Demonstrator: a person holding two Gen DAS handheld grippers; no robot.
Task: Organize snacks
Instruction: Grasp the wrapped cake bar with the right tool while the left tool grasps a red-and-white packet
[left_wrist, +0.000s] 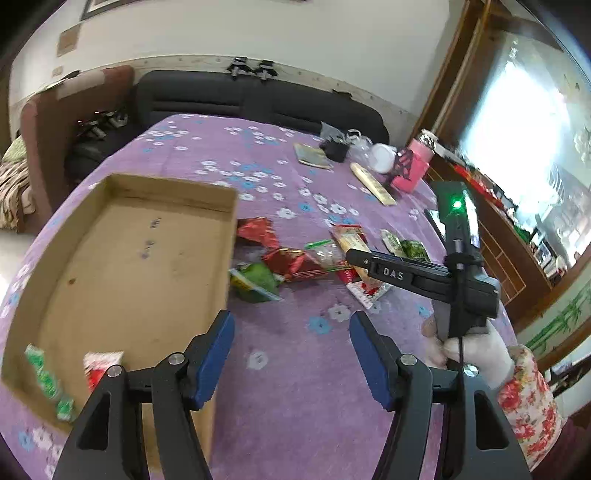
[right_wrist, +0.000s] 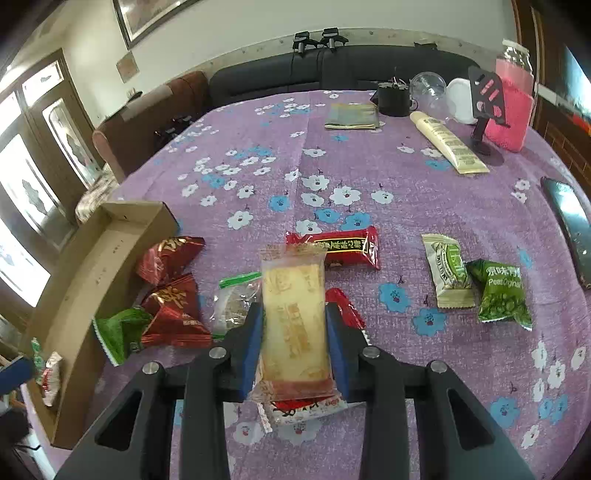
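Observation:
My right gripper (right_wrist: 293, 314) is shut on a yellow pastry packet (right_wrist: 293, 317) and holds it just above the purple floral table. It shows from the side in the left wrist view (left_wrist: 354, 258). Under it lies a red-and-white packet (right_wrist: 306, 406). Loose snacks lie around: two red packets (right_wrist: 171, 295), a clear packet (right_wrist: 236, 302), a long red packet (right_wrist: 340, 249), a cream packet (right_wrist: 448, 275), a green pea packet (right_wrist: 502, 295). My left gripper (left_wrist: 291, 332) is open and empty beside the cardboard box (left_wrist: 122, 258), which holds a green packet (left_wrist: 46, 380) and a red-white packet (left_wrist: 98, 369).
At the far right of the table stand a pink pouch (right_wrist: 511, 118), a cream tube (right_wrist: 448, 144), a white lid (right_wrist: 461, 98), a black cup (right_wrist: 393, 98) and a flat booklet (right_wrist: 352, 116). A phone (right_wrist: 570, 229) lies at the right edge. A dark sofa (left_wrist: 258, 96) is behind.

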